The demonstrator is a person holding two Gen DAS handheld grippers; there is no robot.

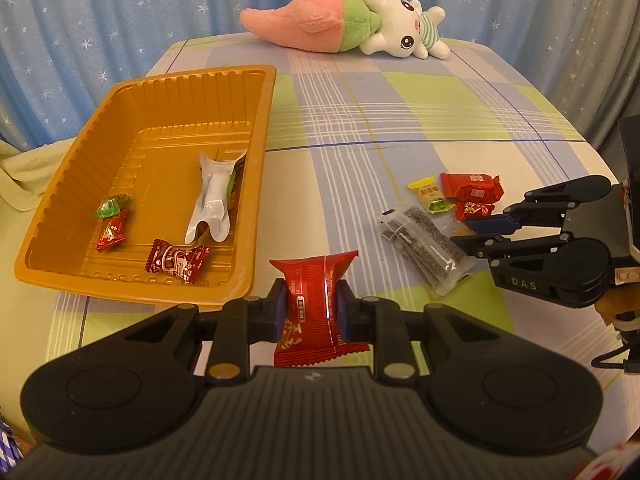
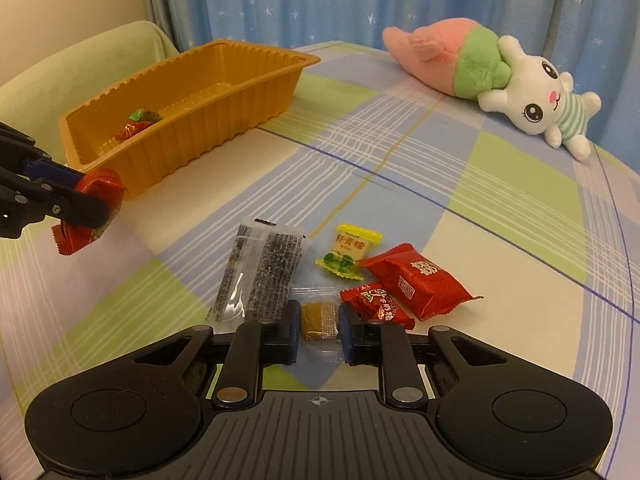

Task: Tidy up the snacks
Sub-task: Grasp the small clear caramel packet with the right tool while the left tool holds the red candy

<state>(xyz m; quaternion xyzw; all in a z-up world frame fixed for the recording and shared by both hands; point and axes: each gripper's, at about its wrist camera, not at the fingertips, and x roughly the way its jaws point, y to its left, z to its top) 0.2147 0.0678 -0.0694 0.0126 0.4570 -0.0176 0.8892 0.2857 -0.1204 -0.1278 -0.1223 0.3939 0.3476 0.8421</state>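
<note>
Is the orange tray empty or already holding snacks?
Holding snacks: the orange tray contains three wrapped candies and a white pouch.

Left wrist view: looks forward and steeply down along the left tool (image 1: 311, 312), close over the near edge of the surface (image 1: 400, 128); the orange tray (image 1: 60, 208) lies left of centre, curtain behind.
Right wrist view: looks forward and down along the right tool (image 2: 319, 326), very near the loose snack pile (image 2: 360, 276); the tray (image 2: 208, 128) sits far left.
Cross-sight: each view catches the other tool at its edge, right tool (image 1: 480, 236) at right, left tool (image 2: 92, 204) at left.
Shared ground: tray, snack pile (image 1: 444, 216), plush toy (image 1: 344, 20) (image 2: 492, 80), checked cloth.
</note>
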